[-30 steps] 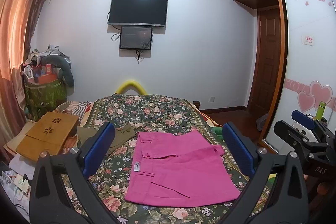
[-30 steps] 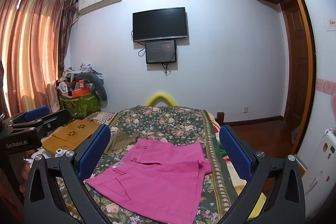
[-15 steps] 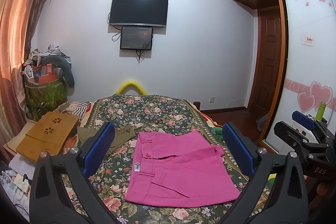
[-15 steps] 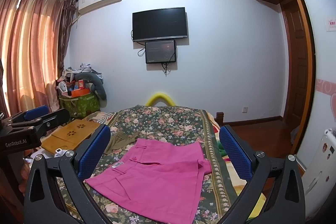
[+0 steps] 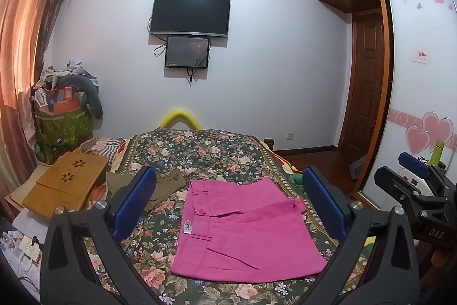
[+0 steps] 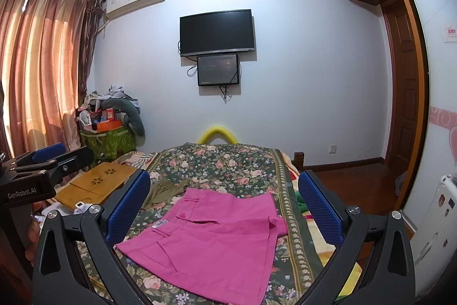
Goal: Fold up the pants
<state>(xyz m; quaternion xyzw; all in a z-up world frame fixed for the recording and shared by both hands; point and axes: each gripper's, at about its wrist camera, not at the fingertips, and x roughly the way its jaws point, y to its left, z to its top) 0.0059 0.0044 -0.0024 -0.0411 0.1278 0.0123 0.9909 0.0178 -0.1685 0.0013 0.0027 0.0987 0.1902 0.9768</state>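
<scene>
**Pink pants folded on bed, both grippers clear**

Left to right. A bamboo lap tray lies at the bed's left edge; an olive garment lies crumpled just beside it. The left gripper hangs above the bed with its jaws spread wide and nothing between the blue pads. The pink pants lie flat mid-bed on the floral bedspread, waistband to the left, doubled over into a compact rectangle, white label showing at the waist. A small flap of fabric sticks out at the right edge. The right gripper is likewise wide apart and empty, held above the pants without touching them.

Judgement: fold looks largely done or one fold from done. To finish well, pinch both corners of one short edge together, one gripper per corner, lift low, carry across and lay edge on edge; tuck the stray flap first so it does not bunch.

Versus 1.0 s ago: no visible change. Pants, grippers and framing match almost exactly; both grippers are idle.
</scene>
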